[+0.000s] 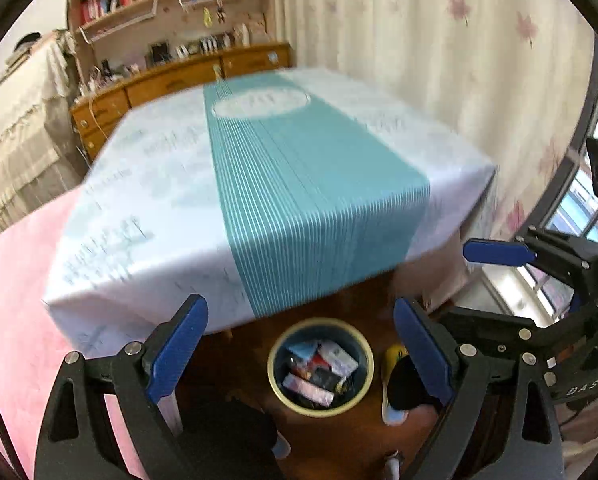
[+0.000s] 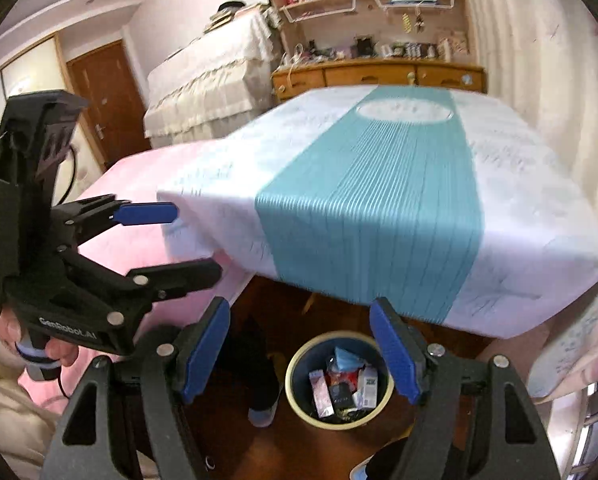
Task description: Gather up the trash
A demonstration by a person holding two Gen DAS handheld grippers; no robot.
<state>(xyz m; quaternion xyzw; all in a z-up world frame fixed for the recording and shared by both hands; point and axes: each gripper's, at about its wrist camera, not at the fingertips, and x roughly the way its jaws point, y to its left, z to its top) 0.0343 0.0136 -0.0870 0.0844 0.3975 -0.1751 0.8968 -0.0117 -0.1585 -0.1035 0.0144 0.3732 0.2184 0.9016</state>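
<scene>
Left wrist view: left tool (image 1: 301,354) sits low in the frame, blue fingers spread wide apart, nothing between them.
Bin: round trash bin (image 1: 369,364) on the dark wood floor (image 1: 339,440), bottom centre, right below the tabletop's near edge; full of packets and wrappers (image 1: 319,372).
Tabletop edge: the white-and-teal cloth (image 1: 299,200) hangs over the near edge, so the gap above the bin looks tight.
Right tool: right tool (image 2: 301,354), fingers also spread, holding nothing; the bin (image 2: 297,364) shows between them.
Open room: floor around the bin, pink bed (image 2: 119,248) at left.
Hard to see: cloth print is motion-blurred; a dark shape and a slipper (image 1: 393,412) beside the bin are half hidden by the fingers.
</scene>
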